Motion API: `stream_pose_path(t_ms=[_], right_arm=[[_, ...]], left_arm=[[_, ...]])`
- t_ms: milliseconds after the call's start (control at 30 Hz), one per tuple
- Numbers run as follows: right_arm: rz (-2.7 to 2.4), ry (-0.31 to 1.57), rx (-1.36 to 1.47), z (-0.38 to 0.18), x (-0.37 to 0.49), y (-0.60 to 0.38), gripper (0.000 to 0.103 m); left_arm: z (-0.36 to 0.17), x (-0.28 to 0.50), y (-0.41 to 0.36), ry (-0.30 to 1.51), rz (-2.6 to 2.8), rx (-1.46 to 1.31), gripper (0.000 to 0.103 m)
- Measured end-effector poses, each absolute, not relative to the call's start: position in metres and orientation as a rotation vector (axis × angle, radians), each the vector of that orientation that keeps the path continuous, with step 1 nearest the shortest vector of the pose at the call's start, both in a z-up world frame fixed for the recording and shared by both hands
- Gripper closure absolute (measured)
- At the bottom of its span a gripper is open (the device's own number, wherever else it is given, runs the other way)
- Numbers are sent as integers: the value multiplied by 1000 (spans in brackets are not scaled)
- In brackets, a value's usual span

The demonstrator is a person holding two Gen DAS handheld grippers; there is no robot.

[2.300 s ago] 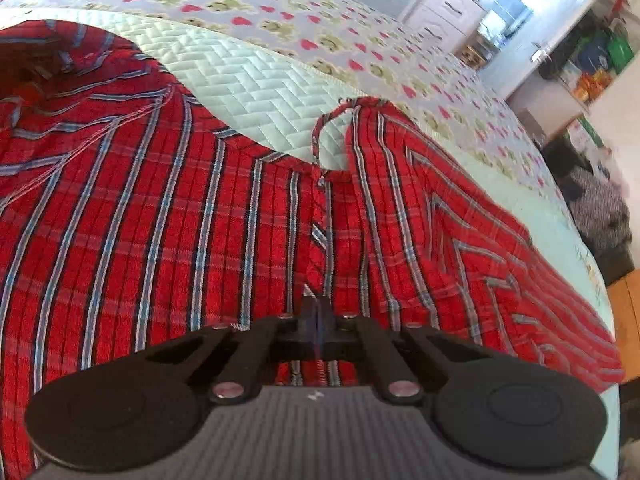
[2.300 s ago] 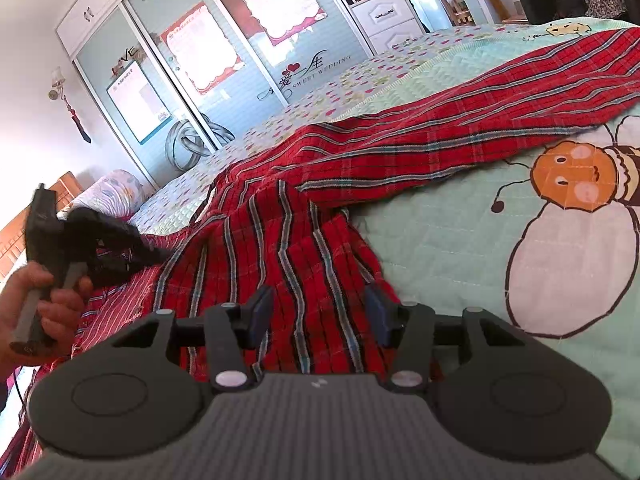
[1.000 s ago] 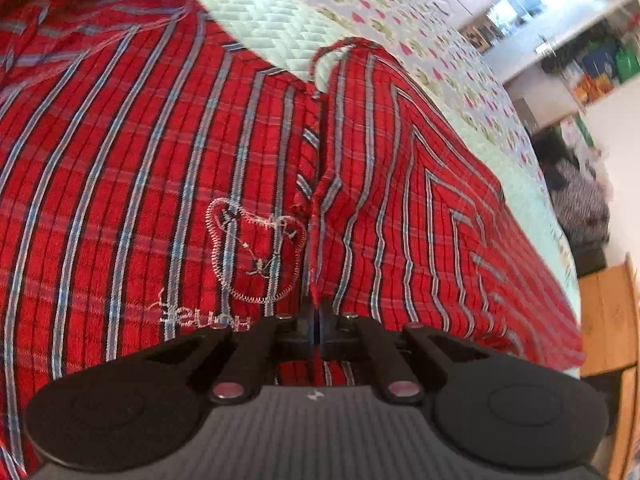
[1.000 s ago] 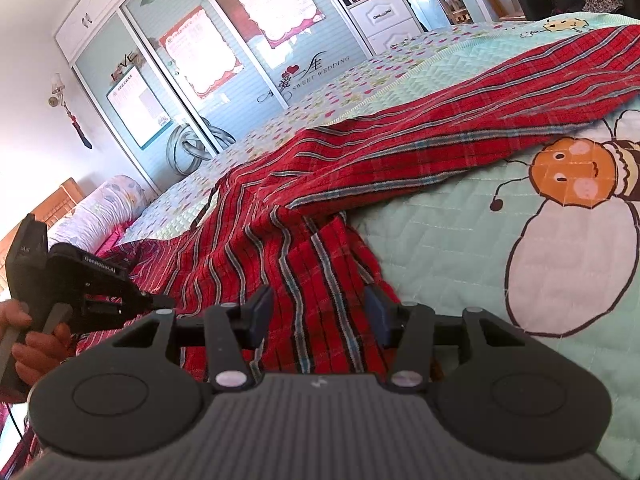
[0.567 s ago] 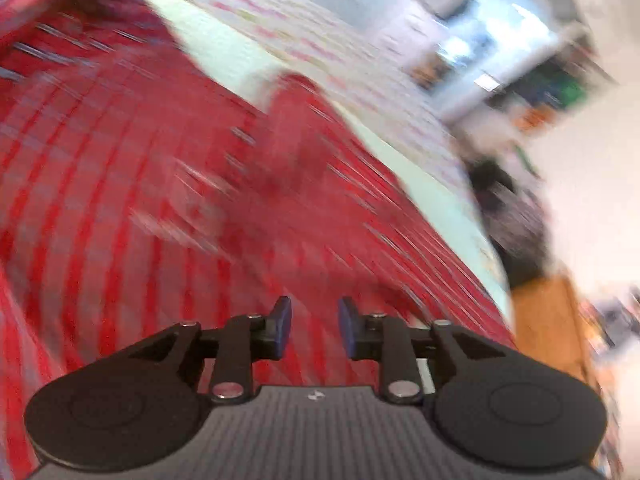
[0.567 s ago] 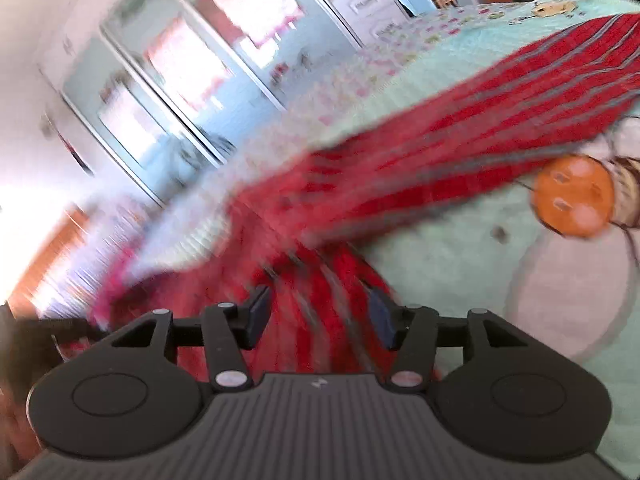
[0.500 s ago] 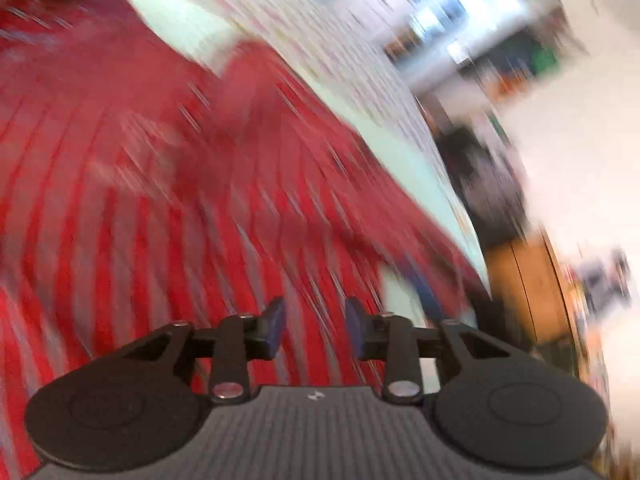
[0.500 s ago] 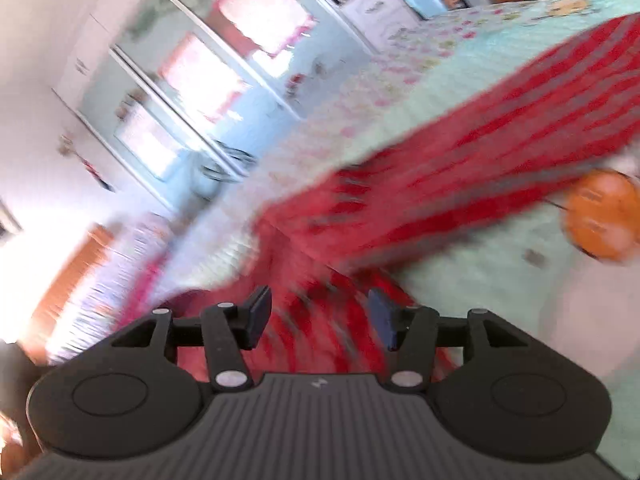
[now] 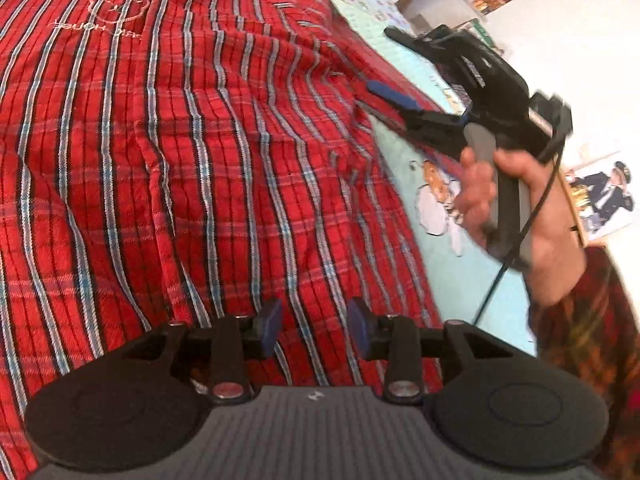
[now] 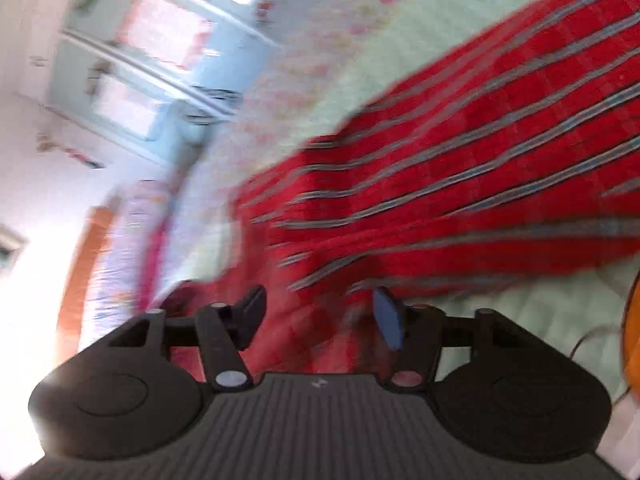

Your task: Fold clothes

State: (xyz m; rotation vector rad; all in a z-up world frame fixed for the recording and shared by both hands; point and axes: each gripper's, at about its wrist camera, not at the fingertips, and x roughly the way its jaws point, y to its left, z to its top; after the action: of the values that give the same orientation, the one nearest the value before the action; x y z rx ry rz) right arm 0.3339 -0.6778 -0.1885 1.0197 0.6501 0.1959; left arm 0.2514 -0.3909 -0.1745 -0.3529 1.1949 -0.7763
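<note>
While both hand-held grippers sit empty, this reads as a re-grip between folds rather than a fold in progress. Left hand-held gripper (image 9: 314, 326): jaws parted with a clear gap, nothing between them, hovering over the shirt (image 9: 180, 140) near its lower right part. Right hand-held gripper (image 10: 318, 320): jaws wide apart, also holding nothing; its view is heavily motion-blurred, so contact with the cloth under it can't be judged. In the left view the same gripper (image 9: 420, 108) shows in the person's hand (image 9: 516, 208), fingers pointing into the shirt's right edge where the cloth ends and the bed (image 9: 436, 168) begins. Shirt lies spread on the bed, mostly flat but rumpled, with creases fanning through the middle; a stitched bear logo (image 9: 116, 6) sits toward the far end. The right view shows a long red striped stretch, probably a sleeve or side panel, running toward the bed's far right edge. My read: early in the task, no finished fold visible. Next move probably calls for each gripper to pinch a side edge or the sleeve, single layer, jaws closed fully on the hem before lifting. Cloth is thin and wrinkled, so grabbing a bunched fold risks dragging the layer underneath. Smoothing the middle creases first would help.
</note>
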Motion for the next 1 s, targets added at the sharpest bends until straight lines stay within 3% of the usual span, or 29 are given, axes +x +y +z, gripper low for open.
stream_pose_path(t_ms=[67, 100, 133, 167, 233, 267, 367, 433, 500, 533, 567, 600, 633, 700, 767, 800, 867, 933, 1000], right_arm=[[250, 658, 1057, -198, 326, -670, 23], [222, 708, 1002, -209, 325, -666, 31], [181, 765, 928, -220, 324, -663, 50], [147, 759, 911, -219, 316, -664, 79], [85, 707, 912, -210, 295, -669, 73], [81, 671, 903, -203, 281, -668, 66], [176, 645, 786, -172, 230, -645, 63], [235, 708, 775, -172, 200, -628, 59], [229, 814, 748, -182, 170, -616, 58], [162, 849, 731, -187, 153, -618, 61], [92, 867, 720, -190, 136, -621, 91], [21, 885, 708, -194, 119, -624, 94], [-33, 868, 730, -190, 103, -629, 92], [-84, 791, 761, -174, 76, -628, 77], [-2, 739, 799, -164, 62, -614, 68], [50, 732, 827, -165, 58, -605, 61], [72, 818, 856, -182, 55, -594, 57], [-29, 908, 842, -201, 42, -591, 101], [-132, 879, 889, -203, 19, -596, 102]], left_arm=[[-177, 246, -389, 1203, -780, -334, 57], [-180, 241, -388, 1202, -780, -332, 58], [-182, 237, -387, 1201, -779, -332, 58], [-181, 234, -384, 1199, -779, -346, 58], [-176, 230, -379, 1193, -792, -370, 57], [-173, 226, -375, 1184, -803, -394, 57], [-163, 213, -361, 1144, -862, -471, 55], [-162, 203, -360, 1138, -888, -449, 47], [-169, 193, -362, 1170, -884, -398, 46], [-173, 188, -363, 1186, -882, -373, 47], [-177, 183, -364, 1201, -880, -347, 48], [-180, 179, -365, 1214, -878, -326, 48], [-177, 177, -360, 1208, -884, -347, 48], [-169, 174, -354, 1180, -904, -382, 47], [-166, 168, -352, 1170, -920, -376, 44], [-170, 170, -358, 1187, -912, -354, 44], [-181, 170, -363, 1233, -879, -333, 44], [-177, 168, -353, 1243, -884, -374, 44], [-172, 166, -344, 1232, -884, -392, 44]])
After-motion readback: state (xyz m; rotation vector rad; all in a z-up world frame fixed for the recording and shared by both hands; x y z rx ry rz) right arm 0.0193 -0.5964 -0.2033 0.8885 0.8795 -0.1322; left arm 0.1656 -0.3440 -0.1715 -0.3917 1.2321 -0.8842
